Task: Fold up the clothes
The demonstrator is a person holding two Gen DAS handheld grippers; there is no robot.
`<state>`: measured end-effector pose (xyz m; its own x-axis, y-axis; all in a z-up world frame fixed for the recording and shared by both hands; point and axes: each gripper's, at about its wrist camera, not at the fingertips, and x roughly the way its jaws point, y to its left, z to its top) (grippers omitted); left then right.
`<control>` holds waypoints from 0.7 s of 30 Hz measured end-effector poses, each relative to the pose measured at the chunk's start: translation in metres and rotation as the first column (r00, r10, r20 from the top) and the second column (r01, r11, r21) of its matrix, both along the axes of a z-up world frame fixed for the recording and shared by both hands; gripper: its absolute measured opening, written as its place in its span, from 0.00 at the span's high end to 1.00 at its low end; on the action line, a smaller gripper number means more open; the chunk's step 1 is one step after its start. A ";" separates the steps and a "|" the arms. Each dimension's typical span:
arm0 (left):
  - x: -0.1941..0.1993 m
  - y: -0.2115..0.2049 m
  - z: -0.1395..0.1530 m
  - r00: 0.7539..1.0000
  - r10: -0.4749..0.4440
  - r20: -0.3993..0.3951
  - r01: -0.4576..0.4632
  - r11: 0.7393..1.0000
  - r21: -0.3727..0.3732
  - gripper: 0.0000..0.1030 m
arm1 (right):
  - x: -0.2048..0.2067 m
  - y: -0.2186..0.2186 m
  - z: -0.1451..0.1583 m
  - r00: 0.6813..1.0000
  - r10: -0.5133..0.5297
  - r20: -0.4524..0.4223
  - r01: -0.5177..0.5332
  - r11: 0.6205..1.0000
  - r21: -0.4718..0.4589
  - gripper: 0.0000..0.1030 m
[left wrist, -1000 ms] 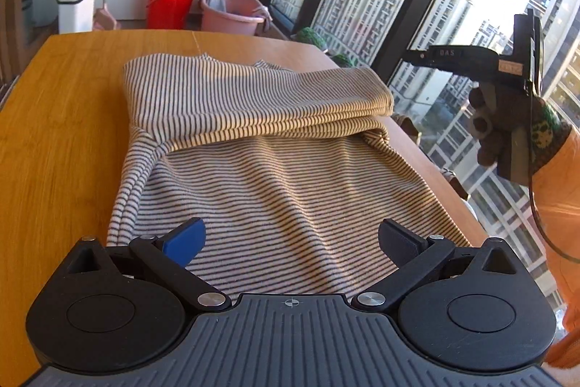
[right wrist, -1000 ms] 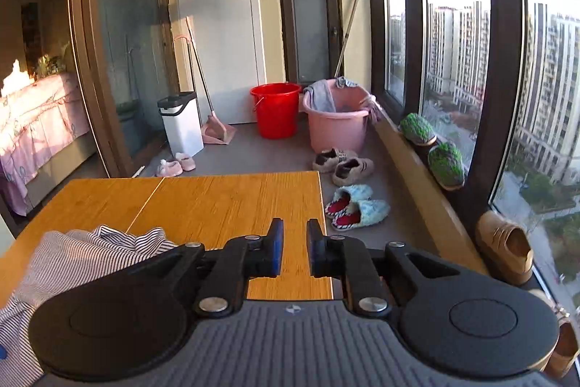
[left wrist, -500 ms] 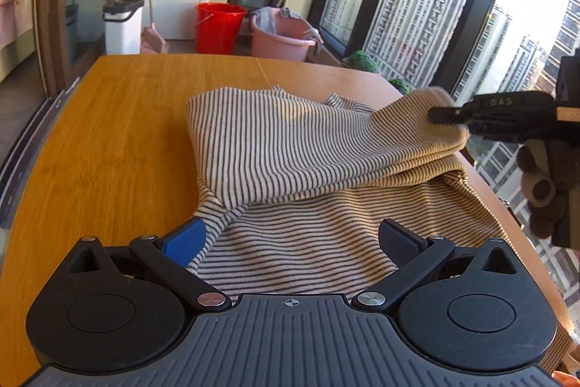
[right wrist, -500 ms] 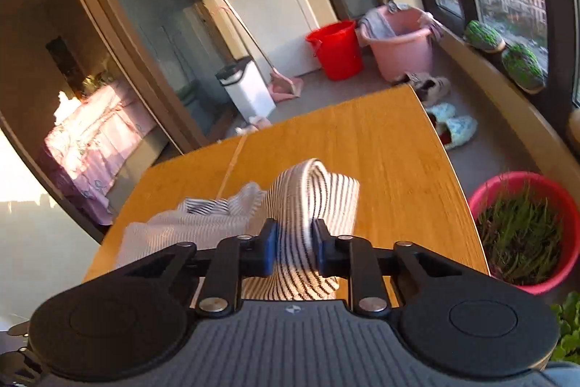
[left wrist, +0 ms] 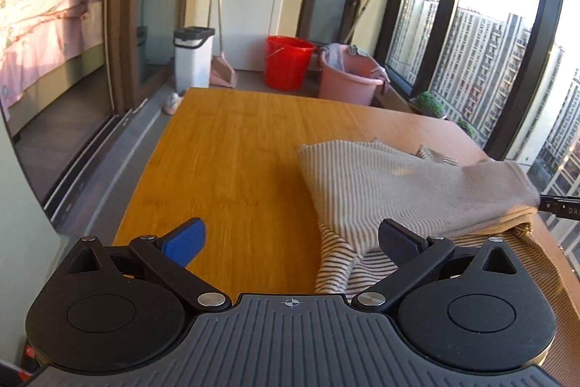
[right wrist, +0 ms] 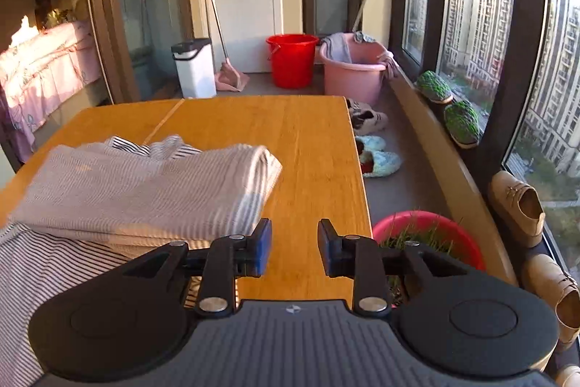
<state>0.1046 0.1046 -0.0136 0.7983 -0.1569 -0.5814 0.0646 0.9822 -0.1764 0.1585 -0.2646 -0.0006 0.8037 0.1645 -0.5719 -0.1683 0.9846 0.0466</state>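
We see the wooden tabletop [left wrist: 235, 162] filling most of both views, near a wall of tall windows. The striped garment [left wrist: 406, 191] lies on its right part in the left wrist view, top half folded over the lower half into a thick layered bundle; the fold's edge faces right, close to the tabletop's right edge. In the right wrist view the same bundle sits left of centre, blurred.

Left claw [left wrist: 290, 242]: jaws wide apart, nothing between them, bare wood below; its right finger sits over the cloth's near left edge.

Right claw [right wrist: 294, 249]: jaws opening, small gap, nothing in it, just right of the bundle's near corner.

Far floor: pink tub [right wrist: 353, 68], red bucket [right wrist: 291, 58], white bin [right wrist: 194, 68]. Near right: red planter [right wrist: 435, 234], shoes [right wrist: 518, 205] on the sill.
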 end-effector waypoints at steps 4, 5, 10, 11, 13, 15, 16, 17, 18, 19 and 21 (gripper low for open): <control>0.001 -0.034 -0.004 0.991 -0.135 0.024 0.137 0.988 -0.074 0.00 | -0.023 0.021 0.029 0.985 0.107 0.136 -0.114 0.993 0.043 0.64; 0.001 -0.044 -0.006 0.987 -0.158 0.030 0.160 0.985 -0.071 0.00 | -0.026 0.027 0.034 0.979 0.129 0.156 -0.141 0.988 0.069 0.60; 0.012 -0.058 -0.023 0.986 -0.164 0.024 0.165 0.985 -0.050 0.00 | -0.006 0.056 0.022 0.969 0.234 0.084 -0.244 0.962 0.125 0.41; 0.016 -0.056 -0.028 0.989 -0.148 0.000 0.148 0.988 -0.050 0.00 | 0.003 0.058 0.013 0.974 0.224 0.038 -0.227 0.966 0.123 0.41; 0.021 -0.049 -0.037 0.993 -0.110 -0.050 0.108 0.993 -0.043 0.00 | 0.020 0.053 -0.009 0.984 0.164 -0.072 -0.154 0.979 0.134 0.41; 0.023 -0.038 -0.046 0.996 -0.066 -0.068 0.063 0.997 -0.038 0.00 | 0.024 0.039 -0.025 0.985 0.150 -0.080 -0.131 0.970 0.207 0.41; 0.023 -0.033 -0.048 0.996 -0.044 -0.071 0.041 0.998 -0.039 0.00 | 0.022 0.035 -0.029 0.985 0.154 -0.074 -0.134 0.965 0.225 0.41; 0.022 -0.029 -0.048 0.997 -0.035 -0.071 0.031 0.998 -0.046 0.00 | 0.021 0.033 -0.028 0.986 0.152 -0.073 -0.131 0.963 0.237 0.41; 0.022 -0.026 -0.048 0.997 -0.033 -0.069 0.029 0.998 -0.056 0.00 | 0.018 0.033 -0.029 0.986 0.148 -0.071 -0.127 0.963 0.238 0.39; 0.022 -0.026 -0.048 0.997 -0.032 -0.066 0.029 0.998 -0.055 0.00 | 0.017 0.035 -0.030 0.987 0.151 -0.064 -0.133 0.965 0.228 0.36; 0.020 -0.028 -0.049 0.997 -0.034 -0.062 0.032 0.999 -0.035 0.00 | 0.012 0.044 -0.033 0.984 0.177 -0.039 -0.167 0.969 0.180 0.26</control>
<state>0.1247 0.0765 -0.0621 0.7544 -0.2028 -0.6243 0.0842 0.9731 -0.2144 0.1700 -0.2206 -0.0335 0.7230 0.3990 -0.5639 -0.3266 0.9168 0.2300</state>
